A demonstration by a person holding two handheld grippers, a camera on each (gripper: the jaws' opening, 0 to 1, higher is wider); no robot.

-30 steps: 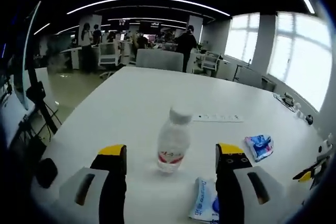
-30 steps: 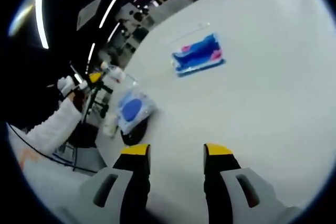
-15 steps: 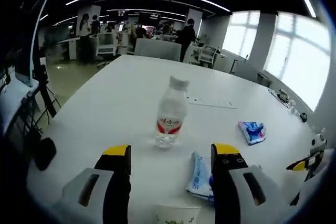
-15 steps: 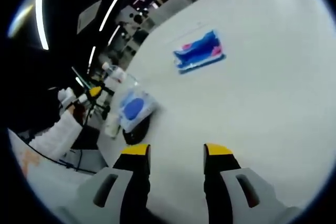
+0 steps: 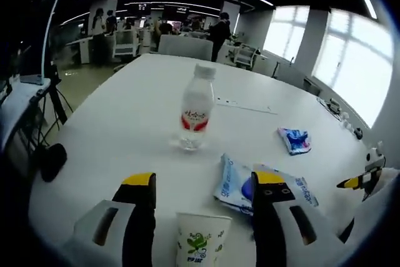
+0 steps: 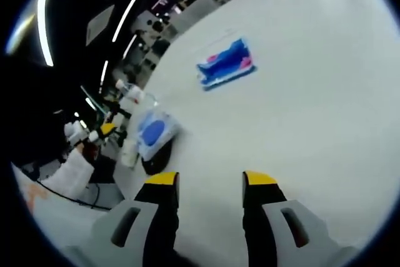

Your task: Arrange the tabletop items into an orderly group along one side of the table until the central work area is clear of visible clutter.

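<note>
A clear water bottle [image 5: 194, 107] with a red label stands upright on the white table [image 5: 125, 129], ahead of my left gripper [image 5: 203, 182]. That gripper is open with nothing between its jaws. A paper cup [image 5: 199, 243] with a green print stands just in front of them. A blue and white wipes pack [image 5: 240, 186] lies by the right jaw. A small blue packet [image 5: 294, 140] lies farther right. My right gripper [image 6: 211, 182] is open over bare table. The small blue packet [image 6: 226, 65] lies ahead of it, and the wipes pack [image 6: 154, 132] and bottle [image 6: 128, 92] are off to its left.
A flat white power strip [image 5: 244, 105] lies beyond the bottle. A black object [image 5: 51, 159] sits at the table's left edge. The right gripper's yellow tip [image 5: 357, 182] shows at the right. A white sleeve [image 6: 72, 176] shows at the left. Chairs, desks and people stand beyond the far end.
The left gripper's camera has pulled back from the bottle, so the paper cup and more of the wipes pack have come into view. The right view has shifted only slightly.
</note>
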